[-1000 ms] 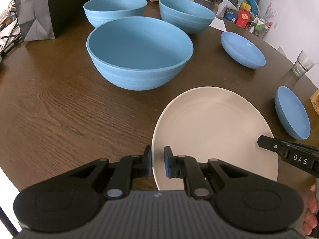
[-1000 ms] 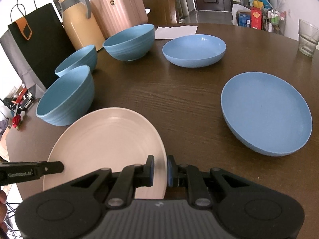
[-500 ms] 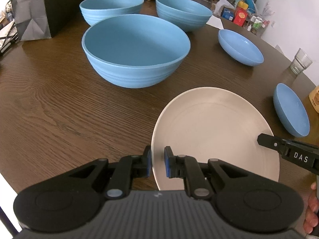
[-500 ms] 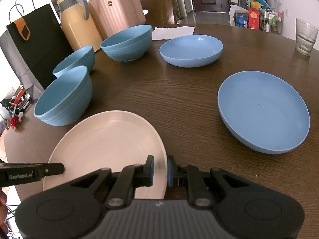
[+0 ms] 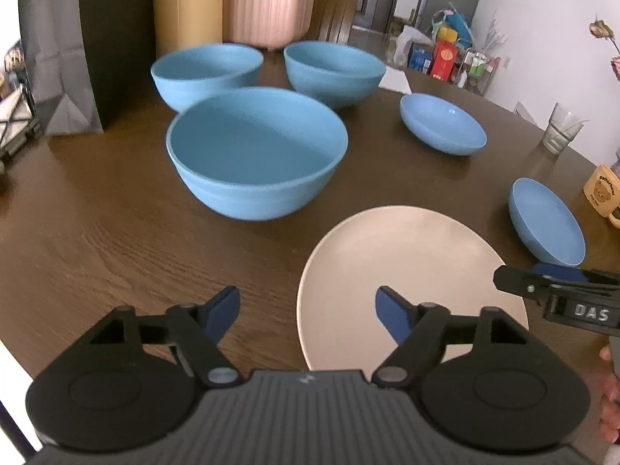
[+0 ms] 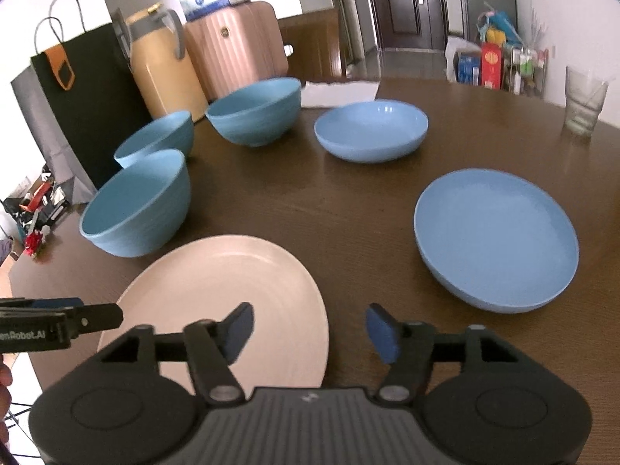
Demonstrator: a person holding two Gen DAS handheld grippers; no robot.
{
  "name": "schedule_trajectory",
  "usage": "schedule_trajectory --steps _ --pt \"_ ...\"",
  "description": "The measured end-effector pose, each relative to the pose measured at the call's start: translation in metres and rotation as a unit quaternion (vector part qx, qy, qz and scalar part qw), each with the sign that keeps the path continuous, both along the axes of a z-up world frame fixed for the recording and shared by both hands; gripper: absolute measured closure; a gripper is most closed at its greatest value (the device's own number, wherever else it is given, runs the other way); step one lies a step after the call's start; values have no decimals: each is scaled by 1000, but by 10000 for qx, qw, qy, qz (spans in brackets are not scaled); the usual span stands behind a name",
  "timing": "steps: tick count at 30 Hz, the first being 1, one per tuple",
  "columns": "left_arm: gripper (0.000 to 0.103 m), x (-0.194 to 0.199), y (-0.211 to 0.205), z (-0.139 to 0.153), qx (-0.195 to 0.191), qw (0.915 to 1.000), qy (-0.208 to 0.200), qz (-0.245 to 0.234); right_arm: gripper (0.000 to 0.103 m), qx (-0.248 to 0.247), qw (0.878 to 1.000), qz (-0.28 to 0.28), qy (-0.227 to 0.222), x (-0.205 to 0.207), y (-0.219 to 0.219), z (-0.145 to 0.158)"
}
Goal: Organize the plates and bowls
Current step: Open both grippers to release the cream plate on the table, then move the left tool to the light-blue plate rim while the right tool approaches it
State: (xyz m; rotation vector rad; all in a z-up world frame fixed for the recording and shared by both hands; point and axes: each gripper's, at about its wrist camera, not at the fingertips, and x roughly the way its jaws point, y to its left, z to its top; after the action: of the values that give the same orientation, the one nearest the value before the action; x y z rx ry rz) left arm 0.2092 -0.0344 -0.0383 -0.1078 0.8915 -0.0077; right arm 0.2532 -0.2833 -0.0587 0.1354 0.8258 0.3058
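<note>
A cream plate (image 5: 410, 271) (image 6: 232, 294) lies flat on the dark wooden table (image 5: 97, 240). My left gripper (image 5: 308, 312) is open, its jaws straddling the plate's left rim. My right gripper (image 6: 310, 327) is open over the plate's right rim; it also shows in the left wrist view (image 5: 558, 290). Three deep blue bowls stand behind: a near one (image 5: 255, 151) (image 6: 135, 205) and two farther ones (image 5: 205, 71) (image 5: 335, 69). Two shallow blue plates sit to the right, one far (image 5: 443, 128) (image 6: 372, 130), one near (image 5: 546, 221) (image 6: 496, 236).
A black paper bag (image 5: 89, 38), a tan jug (image 5: 186, 4) and a pink suitcase (image 5: 267, 0) stand at the table's back. A glass (image 6: 583, 102) and a yellow mug (image 5: 602, 195) stand at the right. The table edge runs just under both grippers.
Both grippers were shut on the cream plate's rim and have opened, letting it go on the table. Both have lifted and drawn back slightly.
</note>
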Motion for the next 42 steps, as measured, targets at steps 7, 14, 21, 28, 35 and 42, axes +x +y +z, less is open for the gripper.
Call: schedule_trajectory --steps 7,14,21,28,35,42 --pt "0 -15 0 12 112 9991 -409 -8 10 -3 9998 0 -217 -14 1 13" --pt "0 -23 3 17 86 9983 -569 16 0 -128 9994 -131 -282 -25 4 16" --pt "0 -29 7 20 66 9981 -612 -15 0 -125 9995 -141 -254 -31 7 20" --pt "0 -34 10 25 44 9975 -703 -35 0 -177 9993 -153 -298 -39 10 24" --pt "0 -38 9 32 46 9971 -755 -91 0 -223 9990 -203 -343 -44 9 31" --pt "0 -41 2 41 47 9966 -796 -193 0 -232 9984 -316 -408 -49 1 39"
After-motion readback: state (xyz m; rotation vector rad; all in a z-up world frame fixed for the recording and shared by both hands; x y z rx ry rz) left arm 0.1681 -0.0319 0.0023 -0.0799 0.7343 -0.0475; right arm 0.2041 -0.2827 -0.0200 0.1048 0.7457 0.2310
